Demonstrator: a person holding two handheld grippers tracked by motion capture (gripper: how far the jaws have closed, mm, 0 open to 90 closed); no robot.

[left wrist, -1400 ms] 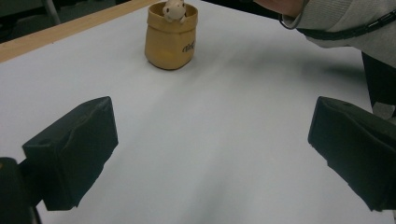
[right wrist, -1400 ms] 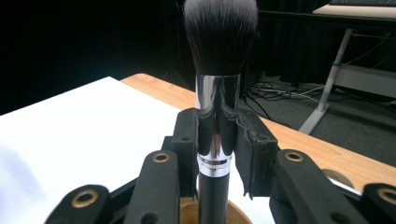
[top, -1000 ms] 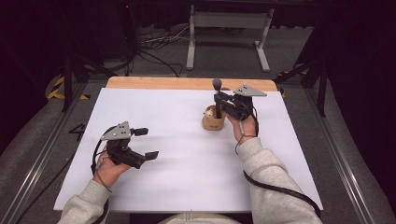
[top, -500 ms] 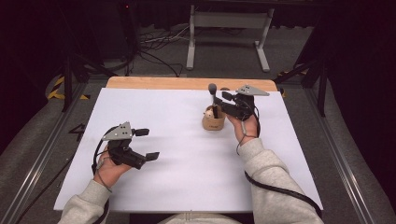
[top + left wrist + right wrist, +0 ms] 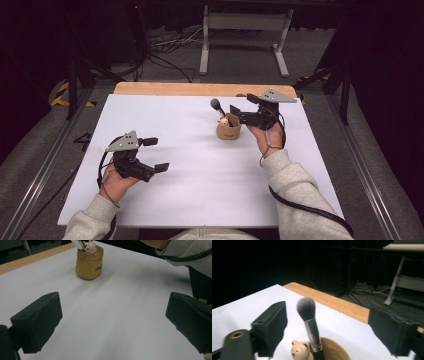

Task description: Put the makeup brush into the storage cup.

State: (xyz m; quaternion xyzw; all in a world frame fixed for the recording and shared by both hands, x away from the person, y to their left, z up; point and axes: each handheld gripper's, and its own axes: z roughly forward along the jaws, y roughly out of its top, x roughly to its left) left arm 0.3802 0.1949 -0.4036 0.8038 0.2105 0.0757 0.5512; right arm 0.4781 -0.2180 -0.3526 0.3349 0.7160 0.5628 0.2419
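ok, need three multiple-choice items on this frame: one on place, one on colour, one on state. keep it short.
1. Where does the makeup brush stand?
A. flat on the white table cover
B. in the tan cup
C. in the left tool

2. What colour are the brush's bristles?
A. grey
B. red
C. yellow

3. How is the right tool set?
A. shut on the brush
B. shut, with nothing in it
C. open, brush between the jaws but untouched

Key:
1 B: the handle drops into the tan cup, beside a small bear figure.
2 A: the right gripper view shows a grey tuft.
3 C: both pads stand clear of the handle; the jaws have just been opening.
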